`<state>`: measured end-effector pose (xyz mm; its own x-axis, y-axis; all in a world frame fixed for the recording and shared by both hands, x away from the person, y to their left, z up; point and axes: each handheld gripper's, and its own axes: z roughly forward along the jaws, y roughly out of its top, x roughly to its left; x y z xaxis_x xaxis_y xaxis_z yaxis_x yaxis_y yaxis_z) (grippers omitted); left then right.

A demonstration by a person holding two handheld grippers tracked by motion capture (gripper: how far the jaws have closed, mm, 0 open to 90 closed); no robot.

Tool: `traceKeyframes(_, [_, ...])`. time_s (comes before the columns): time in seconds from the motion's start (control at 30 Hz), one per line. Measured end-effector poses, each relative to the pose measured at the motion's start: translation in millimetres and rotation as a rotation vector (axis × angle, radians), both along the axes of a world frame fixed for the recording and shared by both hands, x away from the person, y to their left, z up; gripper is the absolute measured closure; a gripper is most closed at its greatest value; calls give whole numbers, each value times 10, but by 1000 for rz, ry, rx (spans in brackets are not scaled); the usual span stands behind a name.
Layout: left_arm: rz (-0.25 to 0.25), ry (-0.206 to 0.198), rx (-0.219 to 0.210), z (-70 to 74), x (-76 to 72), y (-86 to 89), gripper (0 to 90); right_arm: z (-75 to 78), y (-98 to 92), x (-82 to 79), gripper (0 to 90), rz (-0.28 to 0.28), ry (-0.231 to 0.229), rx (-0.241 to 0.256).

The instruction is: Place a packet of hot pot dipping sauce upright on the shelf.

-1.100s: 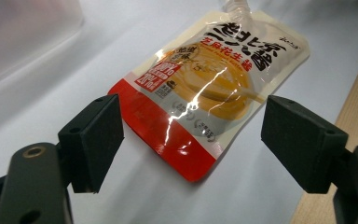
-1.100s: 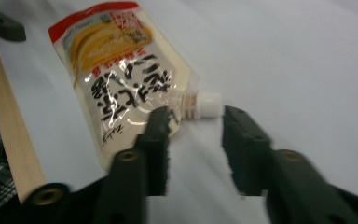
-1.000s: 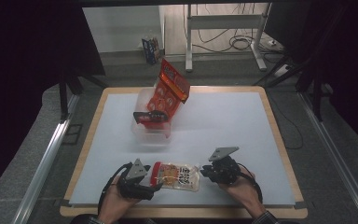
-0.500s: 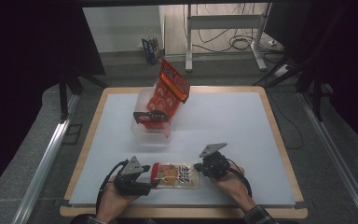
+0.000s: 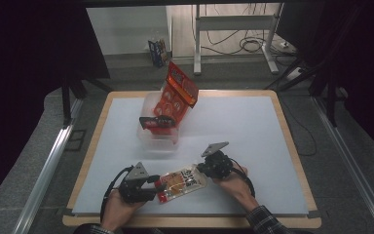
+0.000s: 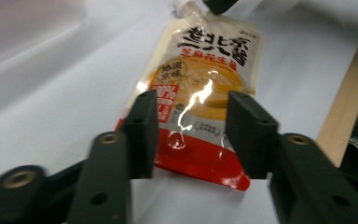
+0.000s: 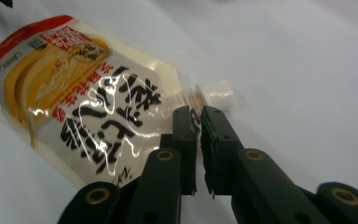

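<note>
1. Since 1.0 s ago: both grippers shifted a bit w/ the pouch [image 5: 181, 182]; it now lies more diagonal, spout end up-right, red end down-left. Bin + bags unchanged.
2. Pouch: flat on white mat [image 5: 253, 131], near front edge of table [image 5: 292, 151], between the two hands. Cream/yellow print, red strip at bottom end, white cap [image 7: 218, 93] at the other.
3. Left gripper [image 5: 152, 185]: jaws wide, one each side of the pouch's red end in left gripper view [image 6: 193, 135]. Can't tell if they touch the pouch; not pinching it.
4. Right gripper [image 5: 205, 168]: jaws narrow, almost together, tips at the pouch's top corner just beside the spout neck in right gripper view [image 7: 195, 122]. Looks like they pinch the pouch edge, but actual contact is hard to confirm.
5. Cap: still on, lies on mat just past right jaw tips.
6. Clear bin [image 5: 157, 131]: far-left part of mat, well apart from pouch. Red snack bag [image 5: 176, 95] stands tilted in it; dark-red packet [image 5: 155, 122] sits at its front.
</note>
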<state>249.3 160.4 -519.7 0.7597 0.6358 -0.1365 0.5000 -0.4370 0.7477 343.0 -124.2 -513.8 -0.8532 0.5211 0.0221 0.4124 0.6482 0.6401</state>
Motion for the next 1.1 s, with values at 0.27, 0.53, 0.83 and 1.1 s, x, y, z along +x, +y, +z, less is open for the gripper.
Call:
traceKeyframes(0.27, [-34, 36, 35, -93, 70, -75, 816, 86, -187, -54, 669, -29, 34, 33])
traceKeyframes(0.53, [-35, 64, 63, -156, 83, -70, 900, 128, -307, -78, 554, -28, 52, 39])
traceKeyframes(0.83, [-2, 90, 55, -199, 94, -21, 900, 96, -200, -153, 378, 44, 78, 51])
traceKeyframes(1.1, [-3, 86, 68, -198, 89, -21, 900, -33, -106, -158, 333, 52, 145, 76])
